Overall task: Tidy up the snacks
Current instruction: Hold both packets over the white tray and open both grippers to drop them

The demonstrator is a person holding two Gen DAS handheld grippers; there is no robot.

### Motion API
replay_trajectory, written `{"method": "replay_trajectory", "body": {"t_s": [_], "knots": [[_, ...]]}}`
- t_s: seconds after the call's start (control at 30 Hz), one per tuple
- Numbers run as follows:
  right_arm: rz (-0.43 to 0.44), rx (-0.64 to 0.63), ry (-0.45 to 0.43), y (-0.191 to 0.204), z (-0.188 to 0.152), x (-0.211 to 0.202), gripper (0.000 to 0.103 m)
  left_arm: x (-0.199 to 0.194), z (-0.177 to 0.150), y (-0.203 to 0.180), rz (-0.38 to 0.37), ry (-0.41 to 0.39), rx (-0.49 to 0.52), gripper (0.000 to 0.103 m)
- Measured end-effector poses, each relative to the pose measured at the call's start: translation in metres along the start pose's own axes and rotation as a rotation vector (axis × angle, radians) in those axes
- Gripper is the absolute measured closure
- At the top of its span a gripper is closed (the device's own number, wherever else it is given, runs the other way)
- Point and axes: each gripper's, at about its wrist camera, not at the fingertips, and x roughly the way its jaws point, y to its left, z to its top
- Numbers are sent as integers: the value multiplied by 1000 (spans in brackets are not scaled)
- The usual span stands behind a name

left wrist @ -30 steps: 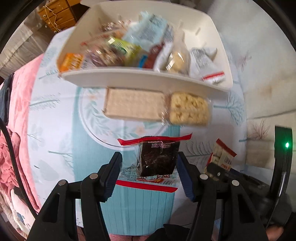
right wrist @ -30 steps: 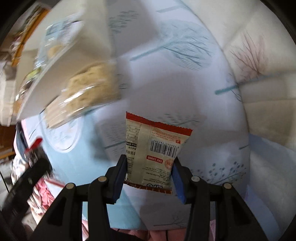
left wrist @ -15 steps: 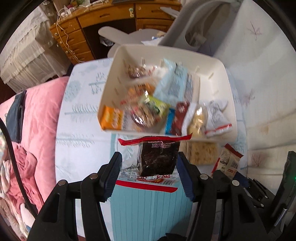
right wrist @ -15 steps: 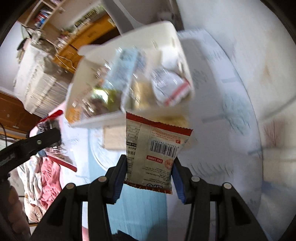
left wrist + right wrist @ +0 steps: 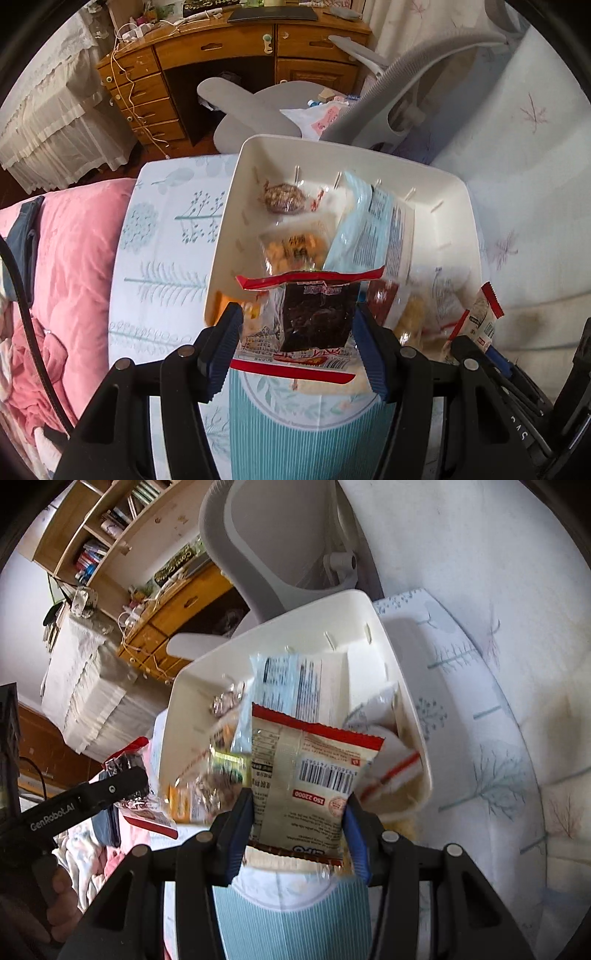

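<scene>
My left gripper (image 5: 297, 345) is shut on a clear packet with a dark snack and red edges (image 5: 314, 317), held above the near rim of a white bin (image 5: 458, 184). My right gripper (image 5: 299, 832) is shut on a beige packet with a red top and a barcode (image 5: 310, 775), held over the same bin (image 5: 369, 605). The bin holds several snack packets, among them a pale blue one (image 5: 373, 229) and a round brown one (image 5: 282, 197). The right gripper's packet shows at the right in the left wrist view (image 5: 480, 317).
The bin stands on a small table with a pale tree-print and teal striped cloth (image 5: 166, 236). A grey office chair (image 5: 388, 96) and a wooden desk (image 5: 221, 55) stand behind it. Pink bedding (image 5: 62, 258) lies at the left. White bedding (image 5: 498, 664) lies at the right.
Both grippers have risen and moved toward the bin with their packets; the bin now lies below and ahead. The cracker packets on the table have dropped out of sight behind the held snacks.
</scene>
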Motion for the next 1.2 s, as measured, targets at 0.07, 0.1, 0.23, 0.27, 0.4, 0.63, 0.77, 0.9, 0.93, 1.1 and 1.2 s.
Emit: {"method": "replay_trajectory", "body": {"t_s": [0.07, 0.1, 0.23, 0.27, 0.4, 0.63, 0.77, 0.9, 0.93, 1.1, 1.2], "knots": [[-1, 3, -12, 3, 6, 5, 56, 5, 8, 0, -10, -7, -6, 44], [-1, 5, -20, 3, 10, 7, 56, 6, 11, 0, -12, -7, -4, 44], [-10, -24, -57, 7, 24, 12, 56, 12, 22, -3, -32, -17, 1, 44], [-11, -31, -65, 8, 26, 12, 56, 13, 24, -3, -35, -20, 2, 43], [-2, -40, -96, 6, 35, 13, 55, 18, 29, -5, -50, -33, 2, 38], [-4, -6, -107, -1, 36, 15, 30, 23, 26, -4, -61, 2, -19, 25], [-5, 3, -105, -3, 32, 11, 30, 18, 19, -7, -73, 0, -17, 22], [-2, 4, -114, -4, 24, 0, 30, 10, 9, -10, -92, 2, -18, 21], [-3, 4, -116, -4, 21, -5, 30, 7, 4, -12, -100, 0, -18, 21], [-14, 11, -127, -11, 6, -22, 25, -6, -19, -16, -128, -4, -19, 21], [-21, 30, -127, -19, -7, -32, 22, -13, -36, -16, -140, -8, -25, 21]]}}
